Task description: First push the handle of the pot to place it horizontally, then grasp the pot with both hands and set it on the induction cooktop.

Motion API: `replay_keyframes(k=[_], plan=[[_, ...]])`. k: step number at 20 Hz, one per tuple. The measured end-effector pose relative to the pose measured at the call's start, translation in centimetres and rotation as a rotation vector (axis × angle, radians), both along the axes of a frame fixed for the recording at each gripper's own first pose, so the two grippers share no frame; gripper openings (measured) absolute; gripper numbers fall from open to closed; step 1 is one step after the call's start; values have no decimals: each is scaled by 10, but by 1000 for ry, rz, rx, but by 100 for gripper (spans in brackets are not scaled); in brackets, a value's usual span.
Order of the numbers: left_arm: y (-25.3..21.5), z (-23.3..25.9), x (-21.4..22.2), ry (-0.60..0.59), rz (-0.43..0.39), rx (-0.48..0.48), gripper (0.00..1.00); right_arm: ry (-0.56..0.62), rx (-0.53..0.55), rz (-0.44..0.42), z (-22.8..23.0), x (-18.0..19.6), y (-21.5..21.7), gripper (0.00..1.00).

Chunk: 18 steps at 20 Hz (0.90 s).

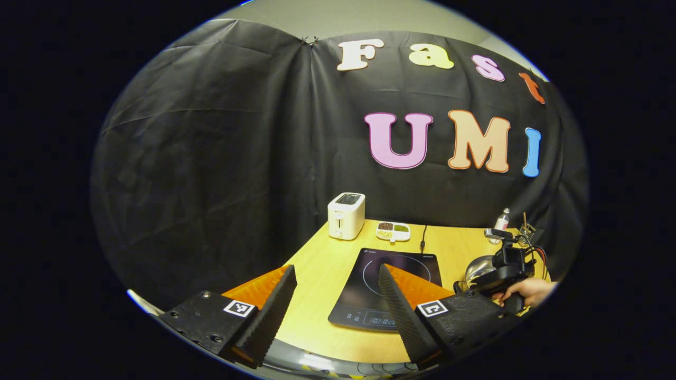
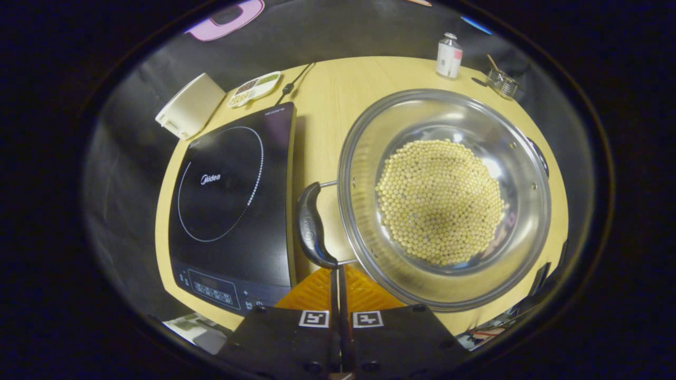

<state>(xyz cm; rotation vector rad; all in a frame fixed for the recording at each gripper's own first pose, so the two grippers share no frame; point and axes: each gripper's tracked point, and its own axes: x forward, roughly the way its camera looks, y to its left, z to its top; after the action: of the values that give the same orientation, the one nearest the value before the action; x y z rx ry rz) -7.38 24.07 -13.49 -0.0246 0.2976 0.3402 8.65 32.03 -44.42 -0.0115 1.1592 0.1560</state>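
Pressed together, the right gripper jaws are nudging the near end of the pot handle; this looks like the handle-levelling step. Left to right, the cooktop, reading "Midea", is lying just beside the bean-filled pot. Next, both grippers need handle grips; the left gripper is hovering, jaws spread.

We see a light wooden table with a rounded edge. On it lies a black induction cooktop, and just right of that stands a steel pot filled with pale beans. Toward the back wall sit a white toaster and a small divided dish of grains. At the far right corner stand a small bottle and a little glass jar.
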Motion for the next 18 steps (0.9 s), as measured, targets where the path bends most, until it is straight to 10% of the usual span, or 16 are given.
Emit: replay_keyframes(k=[18], plan=[[-30,-10,-4,26,-84,-21,96,-91,165,81,65,-8,-7,7]])
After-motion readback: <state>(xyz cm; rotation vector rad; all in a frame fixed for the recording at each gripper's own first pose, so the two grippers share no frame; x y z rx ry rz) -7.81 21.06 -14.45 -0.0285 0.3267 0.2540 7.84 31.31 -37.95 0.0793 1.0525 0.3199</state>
